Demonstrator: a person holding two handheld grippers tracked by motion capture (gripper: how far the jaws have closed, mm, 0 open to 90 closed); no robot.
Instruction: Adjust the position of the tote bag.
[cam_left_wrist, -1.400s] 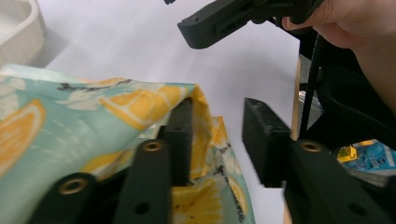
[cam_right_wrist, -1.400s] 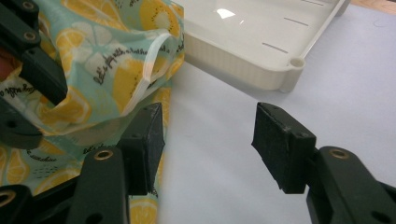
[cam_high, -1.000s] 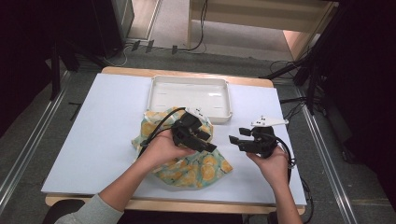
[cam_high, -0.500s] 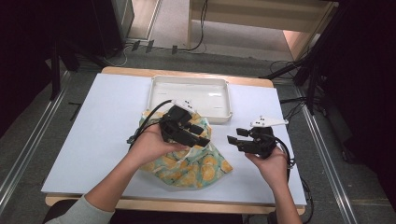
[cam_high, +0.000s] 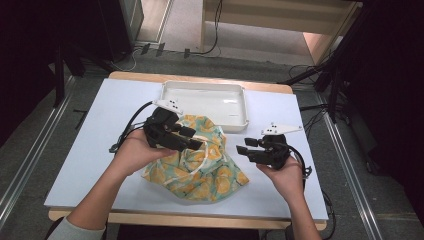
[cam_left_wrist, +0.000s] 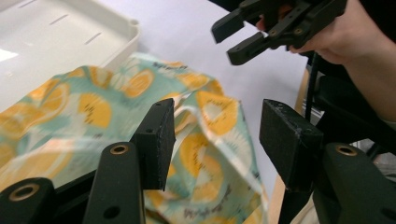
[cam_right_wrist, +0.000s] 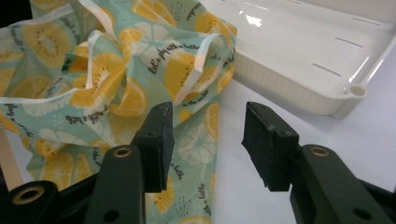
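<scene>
A crumpled cloth (cam_high: 200, 170) printed with orange and lemon slices on pale green lies on the white table, near the front. My left gripper (cam_high: 192, 139) hovers over its left part, pointing right, jaws apart and pressing on nothing. In the left gripper view the cloth (cam_left_wrist: 93, 107) lies beyond the left gripper (cam_left_wrist: 217, 140), and the right gripper (cam_left_wrist: 236, 37) shows farther off. My right gripper (cam_high: 244, 146) is level just right of the cloth, pointing left. Its jaws have just been closing, with nothing between them. The right gripper (cam_right_wrist: 208, 140) faces the cloth's (cam_right_wrist: 93, 70) white-edged hem.
A shallow white tray (cam_high: 200, 100) stands at the back of the table, touching the cloth's far edge; it also appears as the tray (cam_left_wrist: 56, 42) and the tray (cam_right_wrist: 303, 46). The bare tabletop (cam_high: 100, 140) stretches to the left. A wooden front edge borders the table.
My left gripper has moved left and a little up, from the middle of the cloth to its left part. The cloth now bunches higher. The right hand has stayed put.
</scene>
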